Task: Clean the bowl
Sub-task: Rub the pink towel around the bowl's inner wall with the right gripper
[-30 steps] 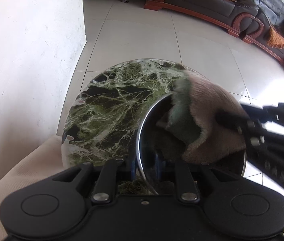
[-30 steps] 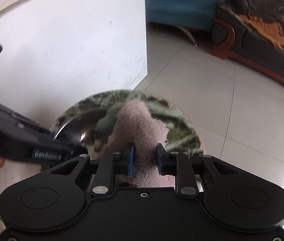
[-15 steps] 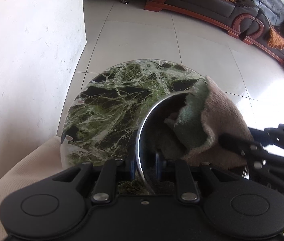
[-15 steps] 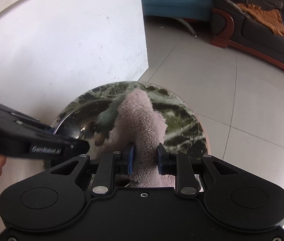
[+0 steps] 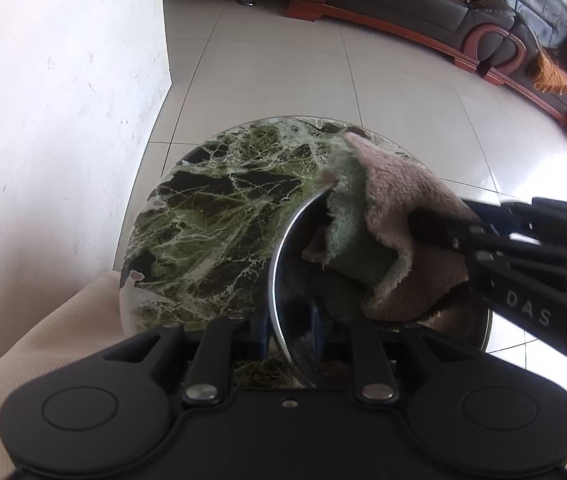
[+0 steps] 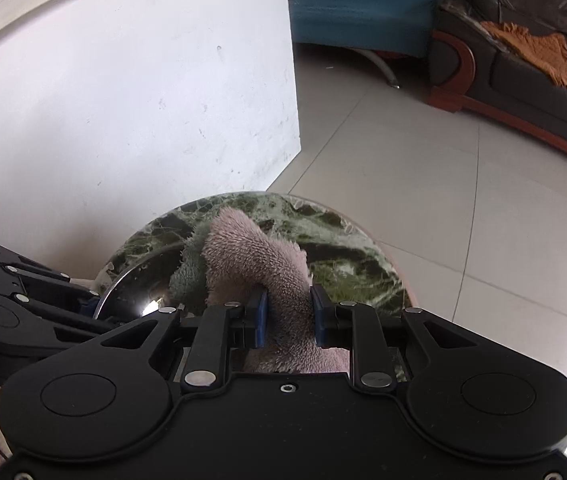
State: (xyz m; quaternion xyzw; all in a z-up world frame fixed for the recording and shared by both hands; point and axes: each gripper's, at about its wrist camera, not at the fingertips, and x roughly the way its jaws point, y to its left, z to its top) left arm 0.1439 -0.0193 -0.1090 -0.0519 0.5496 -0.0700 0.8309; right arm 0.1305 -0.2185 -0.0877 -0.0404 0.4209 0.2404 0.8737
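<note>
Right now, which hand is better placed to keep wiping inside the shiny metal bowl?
The right gripper: it pinches the fluffy pink-and-green cloth lying in the bowl. The left gripper clamps the bowl's rim.

The steel bowl stood tilted on its edge over the green marble table. A pink-and-green cloth lay bunched inside it, draped across its upper rim.

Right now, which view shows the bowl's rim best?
Left wrist view: the bowl rim curves clearly between the left gripper fingers. The right wrist view shows only a sliver of it behind the cloth.
</note>
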